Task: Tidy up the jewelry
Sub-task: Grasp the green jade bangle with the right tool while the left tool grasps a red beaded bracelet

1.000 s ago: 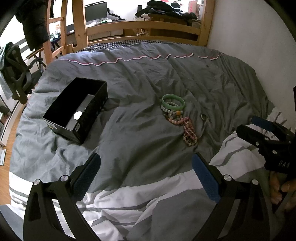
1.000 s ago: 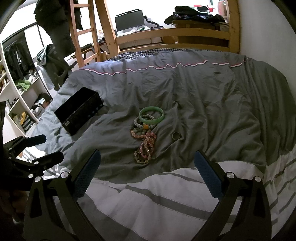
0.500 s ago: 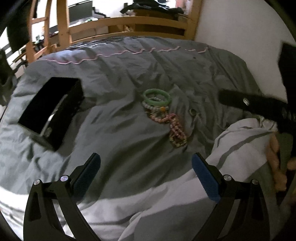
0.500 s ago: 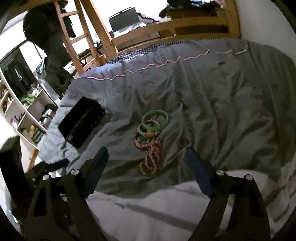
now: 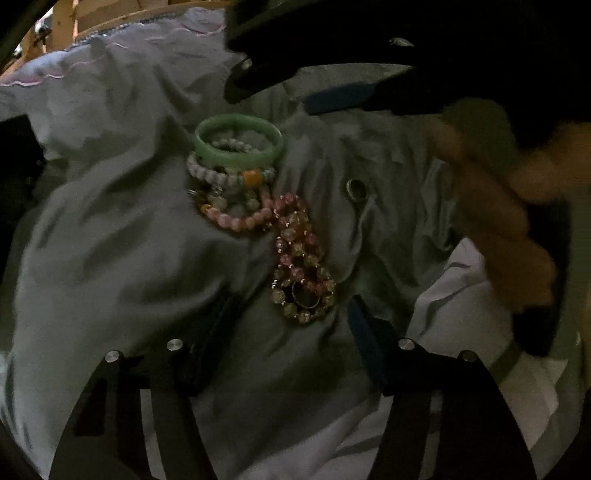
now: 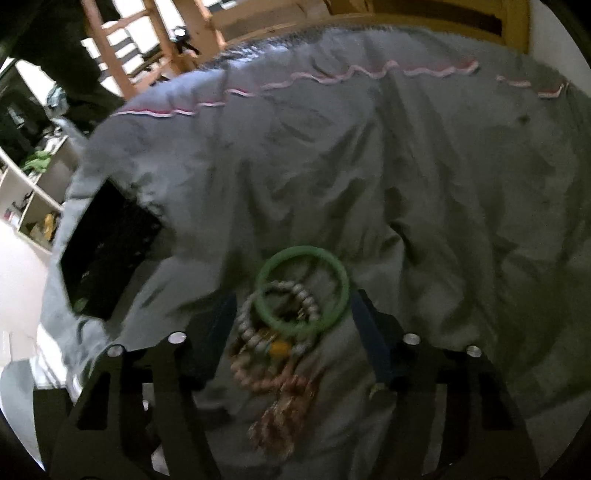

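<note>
A pile of jewelry lies on the grey duvet: a green bangle [image 5: 239, 142] [image 6: 303, 291], pale beaded bracelets [image 5: 225, 177] [image 6: 255, 325], a pink beaded bracelet [image 5: 240, 218] and a pink-and-gold bead string [image 5: 301, 266] [image 6: 284, 410]. A small metal ring [image 5: 356, 189] lies apart to the right. My left gripper [image 5: 288, 325] is open, low over the near end of the bead string. My right gripper [image 6: 291, 314] is open, with its jaws on either side of the bangle and beaded bracelets; it shows from above in the left wrist view [image 5: 321, 81].
A black open box [image 6: 110, 258] sits on the duvet to the left of the jewelry. A wooden bed frame and ladder [image 6: 192, 33] stand behind the bed, with white shelves [image 6: 33, 188] at far left. A hand [image 5: 495, 221] holds the right gripper.
Both grippers have dropped and moved in close over the jewelry pile. The right gripper has come across above the bangle, and its jaws now straddle it.
</note>
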A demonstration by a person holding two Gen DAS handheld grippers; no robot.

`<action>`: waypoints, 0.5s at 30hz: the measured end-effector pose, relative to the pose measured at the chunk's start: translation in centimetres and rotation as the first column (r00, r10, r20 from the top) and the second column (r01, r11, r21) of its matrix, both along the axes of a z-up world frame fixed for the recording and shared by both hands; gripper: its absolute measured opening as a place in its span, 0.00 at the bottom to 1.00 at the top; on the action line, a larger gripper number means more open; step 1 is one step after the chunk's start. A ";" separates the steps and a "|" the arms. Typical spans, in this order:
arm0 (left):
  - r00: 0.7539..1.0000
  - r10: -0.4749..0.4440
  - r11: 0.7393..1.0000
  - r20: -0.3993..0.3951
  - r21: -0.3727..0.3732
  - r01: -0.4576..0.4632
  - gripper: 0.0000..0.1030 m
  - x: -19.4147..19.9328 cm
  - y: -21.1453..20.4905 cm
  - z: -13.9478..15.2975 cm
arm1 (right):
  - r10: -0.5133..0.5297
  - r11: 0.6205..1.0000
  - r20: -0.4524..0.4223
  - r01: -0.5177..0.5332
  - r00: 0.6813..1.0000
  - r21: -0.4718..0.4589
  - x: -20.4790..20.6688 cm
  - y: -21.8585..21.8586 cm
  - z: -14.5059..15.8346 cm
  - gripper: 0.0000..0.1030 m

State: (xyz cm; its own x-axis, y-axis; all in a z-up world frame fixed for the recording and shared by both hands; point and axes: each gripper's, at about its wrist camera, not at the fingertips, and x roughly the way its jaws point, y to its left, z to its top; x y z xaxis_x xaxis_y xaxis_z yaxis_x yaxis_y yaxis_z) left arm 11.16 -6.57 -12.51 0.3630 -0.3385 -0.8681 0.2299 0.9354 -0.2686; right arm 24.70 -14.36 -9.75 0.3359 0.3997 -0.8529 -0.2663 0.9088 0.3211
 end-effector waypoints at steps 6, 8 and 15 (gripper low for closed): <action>0.999 0.038 0.996 -0.011 -0.082 -0.039 0.26 0.8 1.7 -1.0 | -0.005 1.000 -0.045 0.004 0.999 -0.022 1.2 0.0 -3.3 0.35; 0.999 0.046 0.993 -0.021 -0.106 -0.048 0.19 0.9 2.2 -1.0 | -0.027 0.999 -0.050 0.026 0.998 -0.023 1.3 -0.3 -3.9 0.17; 0.998 0.055 0.996 0.012 -0.077 -0.054 0.07 -0.3 2.8 0.9 | -0.060 0.997 0.047 0.058 0.997 0.043 0.5 -1.5 -1.5 0.09</action>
